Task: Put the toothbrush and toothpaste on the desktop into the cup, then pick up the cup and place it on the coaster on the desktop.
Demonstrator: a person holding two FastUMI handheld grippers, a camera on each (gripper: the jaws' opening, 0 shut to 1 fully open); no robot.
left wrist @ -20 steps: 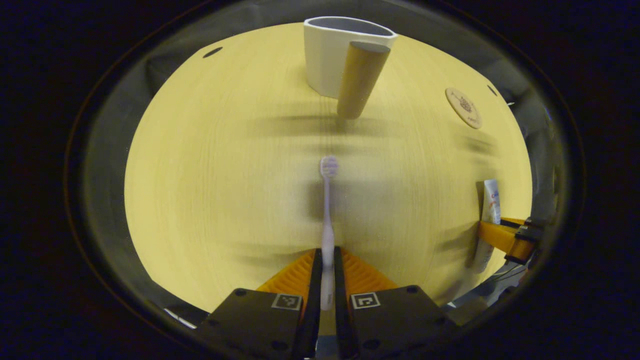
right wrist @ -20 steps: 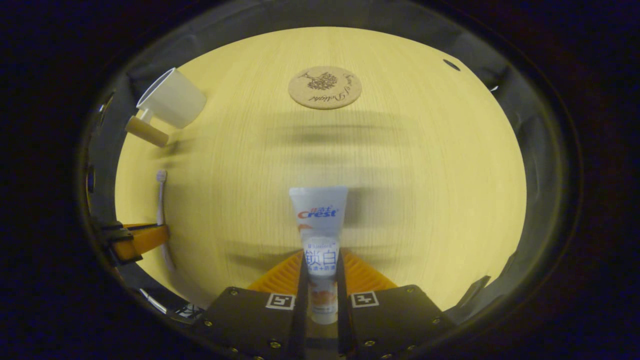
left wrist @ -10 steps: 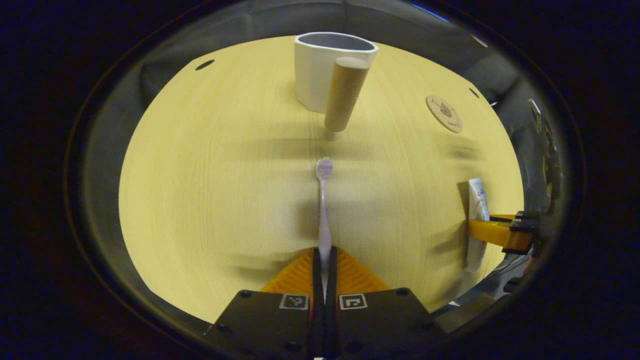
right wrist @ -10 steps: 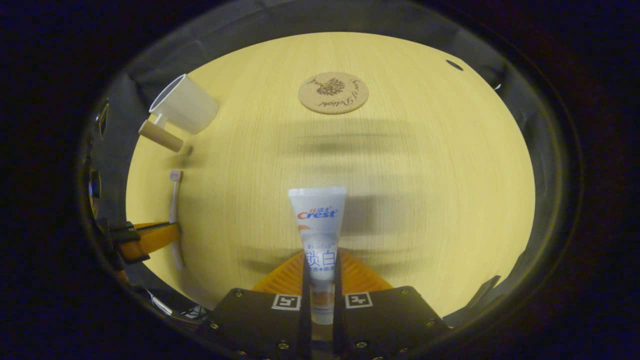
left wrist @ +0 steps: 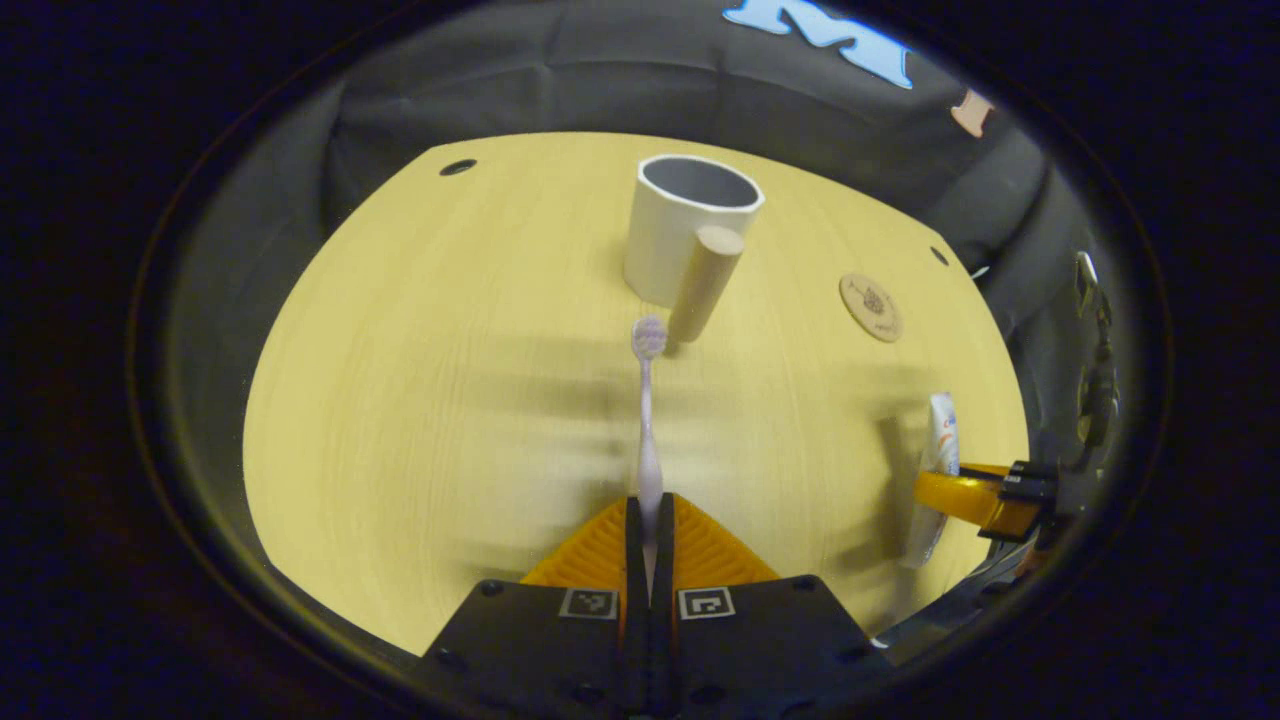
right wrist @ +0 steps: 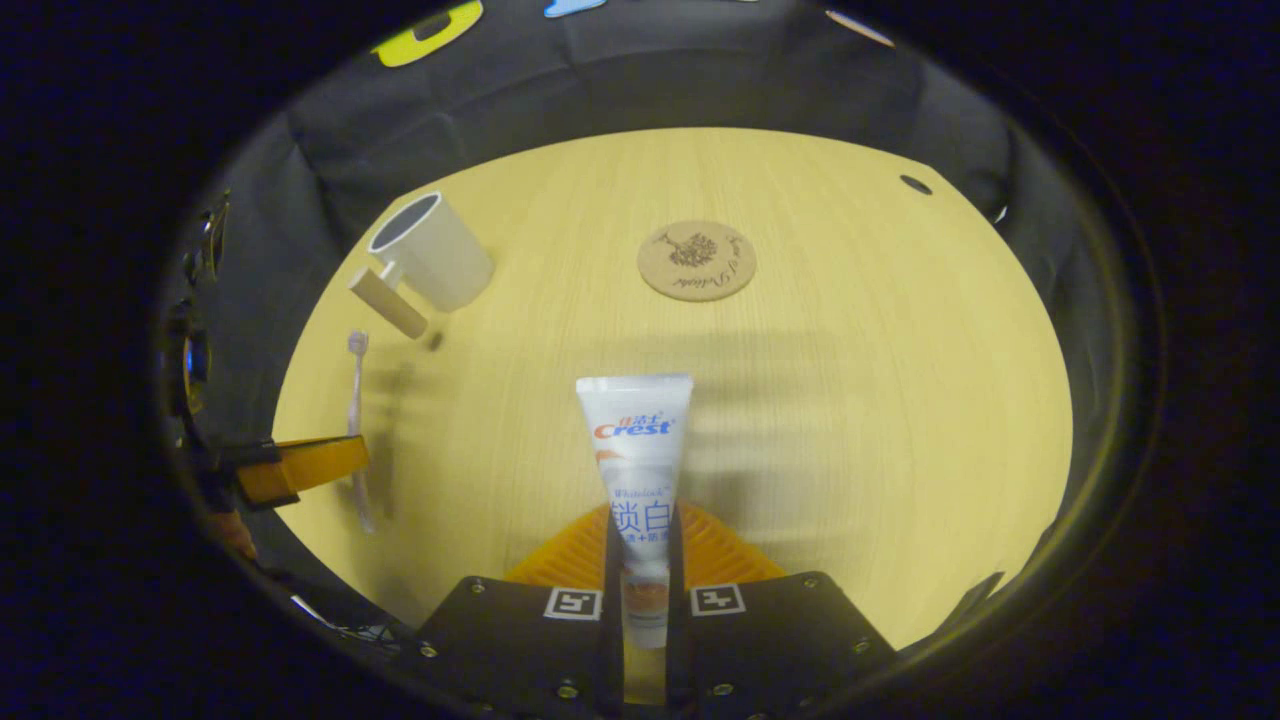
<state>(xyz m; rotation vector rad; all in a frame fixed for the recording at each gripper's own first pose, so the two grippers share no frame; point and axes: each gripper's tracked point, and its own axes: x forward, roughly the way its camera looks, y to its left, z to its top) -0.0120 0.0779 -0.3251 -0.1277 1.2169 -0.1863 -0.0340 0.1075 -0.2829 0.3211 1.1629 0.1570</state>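
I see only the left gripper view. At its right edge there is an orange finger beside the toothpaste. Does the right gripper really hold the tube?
Observer: Yes. In the right gripper view the right gripper is shut on the toothpaste, with one finger pressing on each side.
Operator: Which end of the tube points forward?
Observer: The flat crimped end. The other end sits back between the fingers.
Operator: What lies ahead of that gripper?
Observer: The coaster, nearly straight ahead in that view, a little to the right of the tube's line.
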